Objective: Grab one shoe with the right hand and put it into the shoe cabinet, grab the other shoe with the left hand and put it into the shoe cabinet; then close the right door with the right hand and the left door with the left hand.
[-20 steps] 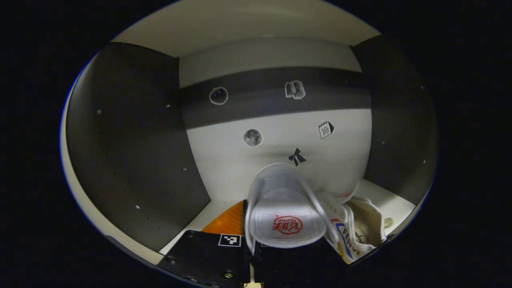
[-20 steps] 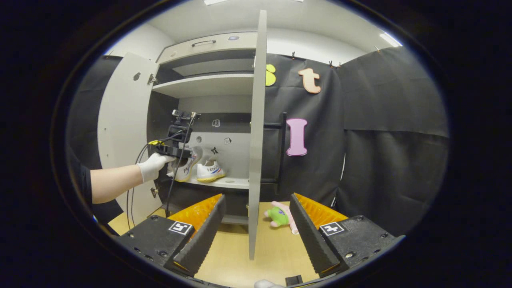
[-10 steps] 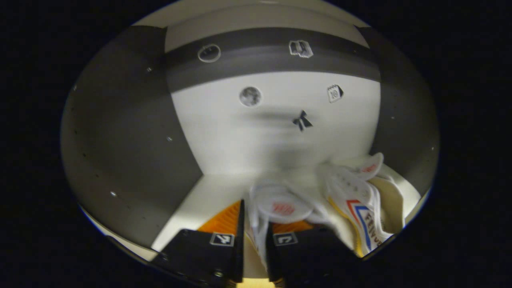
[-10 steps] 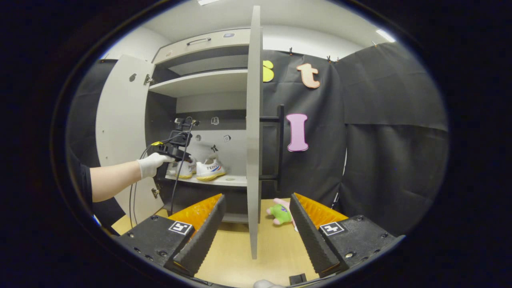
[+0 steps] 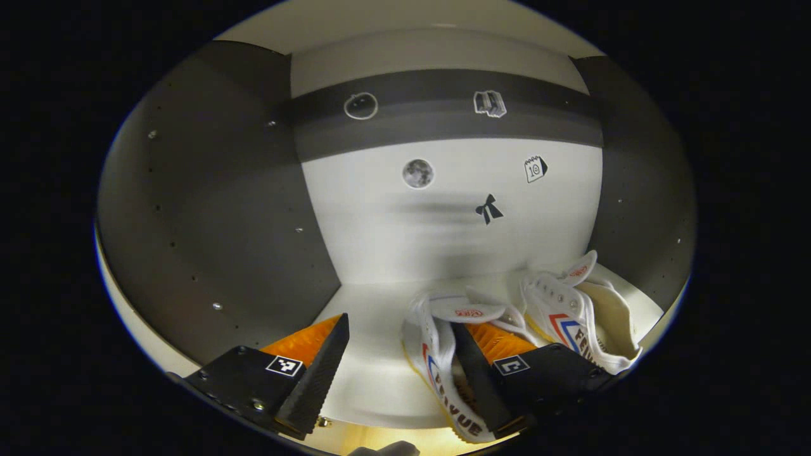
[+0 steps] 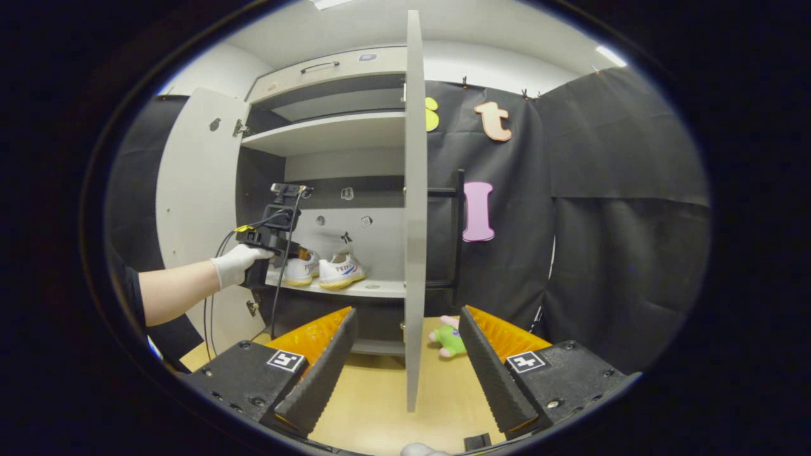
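Note:
Inside the shoe cabinet, a white shoe [image 5: 434,354] with red and blue stripes stands on the shelf [image 5: 370,310]. My left gripper [image 5: 399,326] is open around it: the right finger lies over the shoe's opening and the left finger stands well clear. The other white shoe [image 5: 573,313] sits just to its right, against the side wall. In the right gripper view both shoes [image 6: 301,269] [image 6: 342,272] rest side by side on the shelf [image 6: 377,288], with a gloved hand [image 6: 234,265] holding the left gripper [image 6: 288,253] at them. My right gripper [image 6: 408,313] hangs open and holds nothing, in front of the right door's edge [image 6: 413,209].
Both doors stand open: the left door [image 6: 196,202] swung wide, the right door edge-on toward me. A green and pink plush toy [image 6: 448,339] lies on the wooden floor [image 6: 374,405] behind the right door. An upper shelf [image 6: 329,133] spans the cabinet.
The left gripper opened and let go of the shoe, which now stands on the shelf beside the other one. The right gripper has barely moved.

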A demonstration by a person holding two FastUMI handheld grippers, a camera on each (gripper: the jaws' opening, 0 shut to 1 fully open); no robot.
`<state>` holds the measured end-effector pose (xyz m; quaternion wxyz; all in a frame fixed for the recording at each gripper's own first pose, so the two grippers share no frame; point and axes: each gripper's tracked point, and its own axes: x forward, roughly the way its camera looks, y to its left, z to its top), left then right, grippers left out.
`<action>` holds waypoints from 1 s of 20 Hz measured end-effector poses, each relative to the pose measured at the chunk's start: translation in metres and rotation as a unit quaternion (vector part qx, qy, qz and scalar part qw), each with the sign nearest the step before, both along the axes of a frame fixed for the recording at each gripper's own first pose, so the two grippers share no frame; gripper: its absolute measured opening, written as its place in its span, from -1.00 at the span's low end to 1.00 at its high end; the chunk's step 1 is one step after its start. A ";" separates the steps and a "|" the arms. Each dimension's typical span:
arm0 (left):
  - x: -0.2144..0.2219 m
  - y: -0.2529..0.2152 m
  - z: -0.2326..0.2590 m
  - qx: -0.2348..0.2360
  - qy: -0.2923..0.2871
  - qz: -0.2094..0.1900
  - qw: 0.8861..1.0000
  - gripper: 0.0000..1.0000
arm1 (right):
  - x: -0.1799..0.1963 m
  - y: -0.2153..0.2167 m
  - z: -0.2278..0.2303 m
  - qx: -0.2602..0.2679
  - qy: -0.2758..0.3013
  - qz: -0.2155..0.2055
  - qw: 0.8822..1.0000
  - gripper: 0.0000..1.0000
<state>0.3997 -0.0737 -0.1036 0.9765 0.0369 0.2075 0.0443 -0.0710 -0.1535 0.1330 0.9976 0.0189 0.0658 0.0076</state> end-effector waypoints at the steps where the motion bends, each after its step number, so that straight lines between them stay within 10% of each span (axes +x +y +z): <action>1: 0.001 0.002 0.002 -0.005 -0.008 0.000 1.000 0.90 | 0.000 0.004 0.000 -0.001 0.000 0.004 1.000 1.00; 6: -0.008 -0.012 0.009 -0.075 -0.011 -0.019 0.997 0.95 | -0.007 0.016 0.000 -0.009 0.000 0.018 1.000 1.00; 20: -0.154 -0.022 0.102 -0.074 -0.158 -0.037 0.984 0.94 | -0.014 0.026 0.013 -0.010 -0.013 0.016 1.000 1.00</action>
